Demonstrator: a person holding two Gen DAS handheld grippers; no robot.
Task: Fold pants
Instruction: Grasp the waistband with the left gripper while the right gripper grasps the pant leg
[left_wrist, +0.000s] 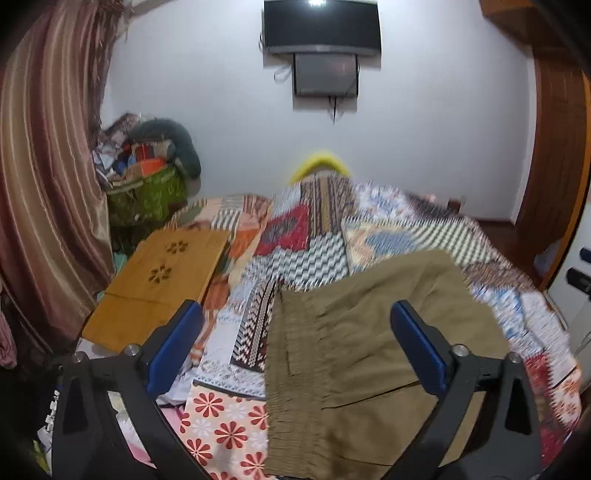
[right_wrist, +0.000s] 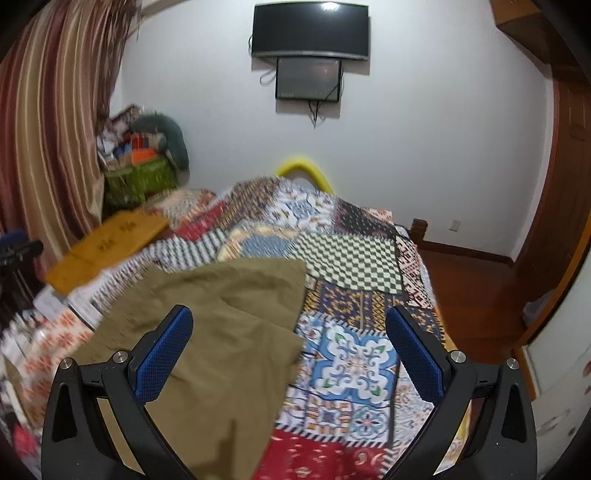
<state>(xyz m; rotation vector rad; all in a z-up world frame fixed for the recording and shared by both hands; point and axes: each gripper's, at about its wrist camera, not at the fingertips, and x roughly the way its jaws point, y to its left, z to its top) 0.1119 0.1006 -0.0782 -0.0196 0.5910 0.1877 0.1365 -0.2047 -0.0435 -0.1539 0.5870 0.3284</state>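
olive pants (left_wrist: 369, 350) lie folded on the patchwork bed (right_wrist: 351, 266), lower centre; left view alone shows their gathered waistband, right view the floor; both grippers' jaws gape empty

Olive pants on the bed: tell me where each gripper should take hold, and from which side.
Pants: left gripper takes the gathered waistband edge, from the near side. Right gripper takes the leg hems at the opposite end. Both ends lie flat on the quilt, edges exposed.

Pants (left_wrist: 369, 350) cut off at bottom edge, patchwork bedspread (right_wrist: 351, 266) motion-blurred, bed's far end hidden
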